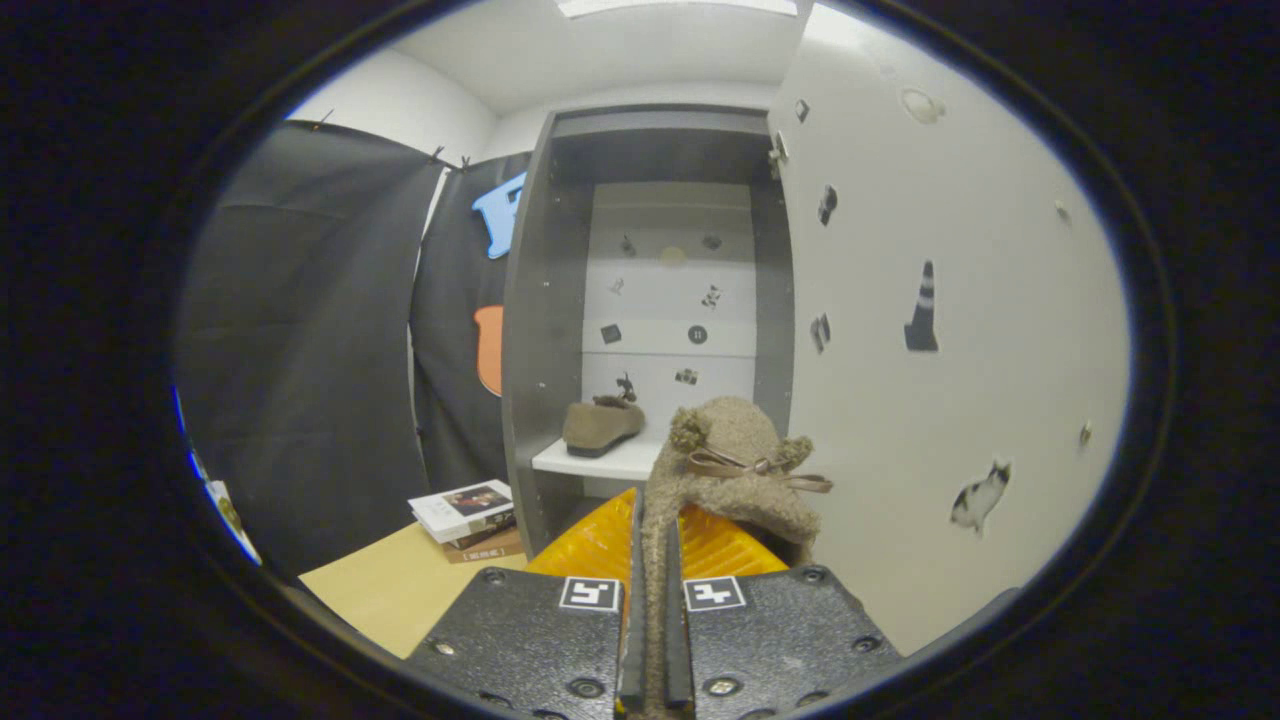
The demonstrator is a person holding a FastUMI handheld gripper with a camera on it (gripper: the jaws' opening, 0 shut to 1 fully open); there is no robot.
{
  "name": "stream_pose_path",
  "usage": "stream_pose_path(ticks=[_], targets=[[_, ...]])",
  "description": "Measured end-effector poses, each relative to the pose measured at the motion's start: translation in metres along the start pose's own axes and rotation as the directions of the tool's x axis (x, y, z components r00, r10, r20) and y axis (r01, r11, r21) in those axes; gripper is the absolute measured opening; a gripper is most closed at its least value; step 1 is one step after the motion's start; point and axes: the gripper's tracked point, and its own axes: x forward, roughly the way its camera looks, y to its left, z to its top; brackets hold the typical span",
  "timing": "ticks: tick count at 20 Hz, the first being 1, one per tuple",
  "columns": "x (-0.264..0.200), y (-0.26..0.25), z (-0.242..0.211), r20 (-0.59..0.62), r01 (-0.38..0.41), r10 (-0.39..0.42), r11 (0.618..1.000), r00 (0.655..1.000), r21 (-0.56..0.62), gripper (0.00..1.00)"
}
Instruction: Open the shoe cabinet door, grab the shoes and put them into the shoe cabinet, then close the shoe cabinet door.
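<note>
Progress stood well past the halfway mark, judging by how things lay. The shoe cabinet (640, 300) was open, its door (950, 330) swung wide to the right of the opening and showing its pale inner face dotted with small stickers. One tan slipper (602, 425) already sat on the white shelf (600, 462) inside, toward the left of the compartment, toe pointing left.

The hand-held gripper (655, 650) was clamped on the second slipper (735, 470), a fuzzy tan one with pom-poms and a ribbon bow; both fingers pressed a thin fold of its fleece edge between them, with almost no gap left. That slipper hung just ahead of the fingers, in front of the cabinet opening and close beside the open door, not yet over the shelf. Whether it touched the door could not be told.

So door opening looked done, the first shoe looked placed, and the second was in transit. What remained, as a judgement: carry this slipper forward onto the shelf, to the right of its mate where bare white surface showed, let go, draw back, then swing the door closed.

Left of the cabinet, a small stack of books (468, 518) lay on a light wooden counter (400, 590), clear of the path.
</note>
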Motion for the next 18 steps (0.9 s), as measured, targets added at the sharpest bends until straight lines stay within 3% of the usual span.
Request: stream_pose_path(ticks=[5,9,16,18], targets=[[0.002,0.000,0.061,0.046,0.015,-0.013,0.998,0.999,-0.063,0.10],[0.019,0.001,0.096,0.013,-0.002,0.003,0.999,1.000,-0.035,0.10],[0.092,-0.029,0.128,-0.046,0.058,-0.058,0.998,0.997,0.003,0.10],[0.118,-0.049,0.129,-0.067,0.121,-0.120,0.993,0.991,0.009,0.10]])
